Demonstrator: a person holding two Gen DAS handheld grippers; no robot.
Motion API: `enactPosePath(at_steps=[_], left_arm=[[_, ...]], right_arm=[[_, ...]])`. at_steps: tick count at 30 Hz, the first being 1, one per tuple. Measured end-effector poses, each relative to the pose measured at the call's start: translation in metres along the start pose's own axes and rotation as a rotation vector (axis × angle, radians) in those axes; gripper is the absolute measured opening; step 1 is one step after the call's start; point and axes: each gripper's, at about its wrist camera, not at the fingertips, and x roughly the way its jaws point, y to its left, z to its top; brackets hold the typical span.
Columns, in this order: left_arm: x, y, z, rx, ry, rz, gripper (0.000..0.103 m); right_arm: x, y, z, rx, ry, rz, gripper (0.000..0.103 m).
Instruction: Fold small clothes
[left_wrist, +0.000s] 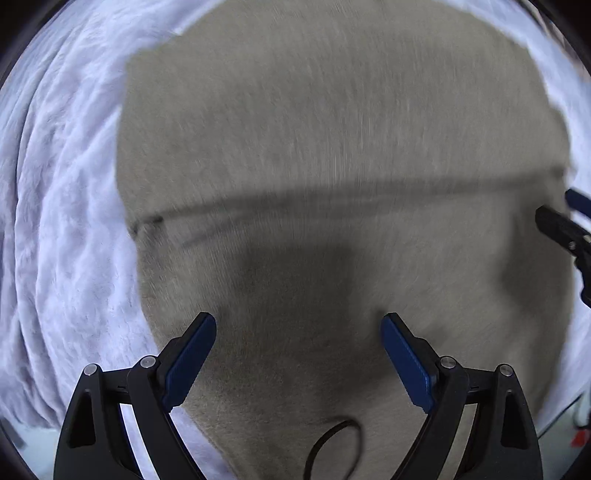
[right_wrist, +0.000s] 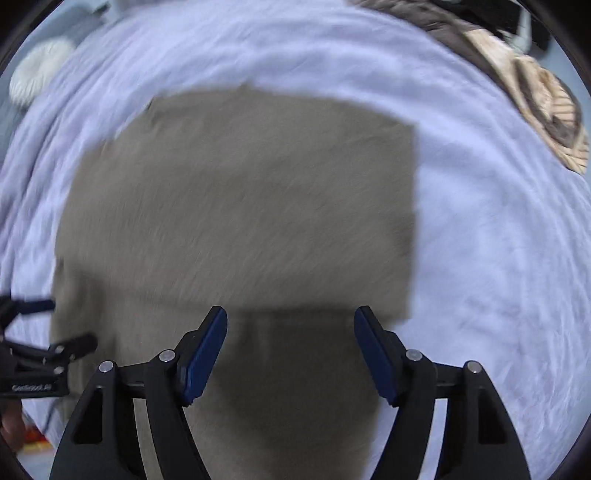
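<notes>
1. Two hand-held grippers are hanging over one taupe garment (right_wrist: 236, 206), both pointing down at it. The garment is lying on a pale lavender blanket (right_wrist: 498, 221), approx. in the middle of it.
2. Left hand-held gripper (left_wrist: 299, 356): the jaws are standing wide apart and nothing is sitting between the blue pads. It is hovering over the near part of the cloth, and I cannot tell if the tips are touching the fabric.
3. Right hand-held gripper (right_wrist: 291, 354): the jaws are also standing wide, w/ only fabric below them and nothing pinched. It is hanging right at the folded edge (right_wrist: 295, 308).
4. Progress, as I am judging it: at least one fold is looking done. In the right wrist view, an upper layer w/ straight sides and a sharp corner is lying over a lower layer, and the edge is casting a shadow line across the cloth. In the left wrist view the same line is running side to side.
5. Remaining: the lower layer is still sticking out below the fold, so prob. one more fold is needed, then some smoothing.
6. A dark cord loop (left_wrist: 334, 443) is lying on the cloth at the near end.
7. Another striped brown garment (right_wrist: 546, 110) is waiting at the far edge of the blanket, not folded yet.
8. Both views are blurred, so fine wrinkles are not readable.
</notes>
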Motion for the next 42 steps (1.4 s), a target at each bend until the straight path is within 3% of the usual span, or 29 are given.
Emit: enactPosePath(at_steps=[2,4,11,12,13,16,20,22,24,26,28,31,34,37,40,42], left_arm=[[0.021,-0.001,-0.025,0.062,0.040,0.042,0.092],[0.031,0.007,-0.054,0.085,0.044,0.050,0.103],[0.042,0.058,-0.145,0.067,0.043,-0.046,0.103],[0.039,0.063,-0.149,0.062,0.038,-0.020,0.103],[0.032,0.068,-0.151,0.060,0.012,0.002,0.103],[0.003,0.062,-0.143,0.080,-0.093,-0.053,0.103],[-0.020,0.024,-0.116,0.111,-0.177,-0.082,0.103],[-0.012,0.004,-0.112,0.112,-0.137,-0.118,0.103],[0.010,-0.007,-0.121,0.108,-0.086,-0.057,0.101],[0.039,-0.007,-0.141,0.107,-0.004,-0.001,0.101],[0.051,0.001,-0.172,0.091,0.011,0.013,0.102],[0.047,0.022,-0.220,0.029,0.004,0.007,0.102],[0.040,0.050,-0.260,-0.082,0.028,-0.016,0.102],[0.022,0.085,-0.285,-0.233,-0.017,-0.009,0.102],[0.024,0.119,-0.295,-0.401,-0.017,-0.106,0.102],[0.031,0.127,-0.291,-0.451,-0.010,-0.174,0.102]], right_arm=[[0.015,0.018,-0.027,-0.042,0.072,-0.024,0.074],[0.020,0.028,-0.060,-0.083,0.103,-0.073,0.074],[-0.002,0.036,-0.170,-0.147,0.151,-0.191,0.075],[-0.007,0.038,-0.179,-0.152,0.170,-0.199,0.075],[-0.013,0.040,-0.184,-0.146,0.187,-0.215,0.075],[-0.038,0.047,-0.174,-0.078,0.142,-0.193,0.075],[-0.053,0.072,-0.131,-0.041,0.054,-0.137,0.075],[-0.042,0.085,-0.119,-0.034,0.096,-0.077,0.075],[-0.022,0.093,-0.120,-0.063,0.177,-0.082,0.070],[-0.003,0.093,-0.139,-0.105,0.256,-0.068,0.070],[-0.003,0.087,-0.168,-0.158,0.243,-0.051,0.071],[-0.022,0.077,-0.213,-0.245,0.166,-0.022,0.074],[-0.043,0.055,-0.244,-0.228,0.140,0.021,0.074],[-0.073,0.020,-0.259,-0.135,0.085,0.049,0.074],[-0.085,-0.021,-0.259,0.000,0.050,0.072,0.074],[-0.078,-0.044,-0.252,0.074,0.079,0.106,0.074]])
